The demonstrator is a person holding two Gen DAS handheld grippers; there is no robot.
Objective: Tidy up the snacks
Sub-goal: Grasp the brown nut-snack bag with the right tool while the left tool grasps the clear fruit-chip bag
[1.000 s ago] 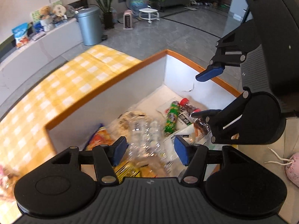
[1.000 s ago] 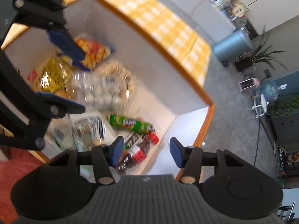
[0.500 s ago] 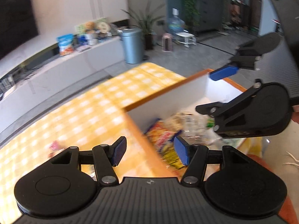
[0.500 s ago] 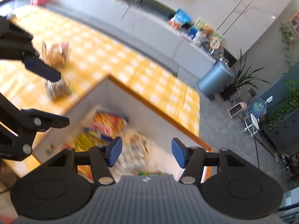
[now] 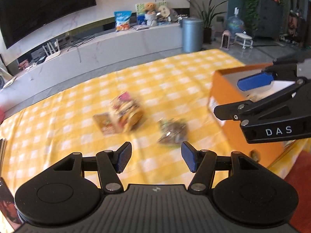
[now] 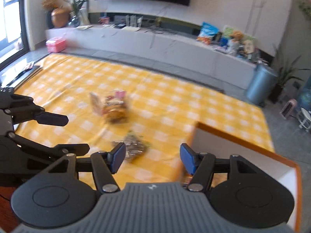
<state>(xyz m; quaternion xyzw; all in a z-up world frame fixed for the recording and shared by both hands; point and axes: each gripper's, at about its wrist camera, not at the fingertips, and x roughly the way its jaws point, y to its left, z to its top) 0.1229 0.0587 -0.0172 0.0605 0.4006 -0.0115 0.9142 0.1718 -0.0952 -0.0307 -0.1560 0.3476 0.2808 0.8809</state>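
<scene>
Nearest in the left wrist view, the left gripper (image 5: 156, 160) fills the bottom of the frame, its blue pads apart about halfway with nothing between them. In the right wrist view the right gripper (image 6: 152, 160) sits likewise at bottom centre; its jaws have just been opening and nothing lies between them either.

Just beyond the right gripper's left pad, low and centre in its frame, lies a small dark clear-wrapped packet (image 6: 134, 147) on the yellow checked cloth (image 6: 175, 101). In the left view the same packet (image 5: 173, 131) shows just above and a little right of the gap between the pads. It is blurred, so I cannot tell its long axis.

Farther up and left of centre lies a larger pink-and-brown snack pack (image 6: 114, 109), seen in the left view at mid-frame (image 5: 121, 116), straight ahead of the left gripper's left pad.

The orange-edged box (image 6: 243, 141) stands at the lower right of the right view, beside the right gripper.

As I judge it, the small packet is nearer to both grippers, and the right one looks better lined up on it; the larger pack falls more naturally to the left. Either grab calls for a forward and downward reach.
</scene>
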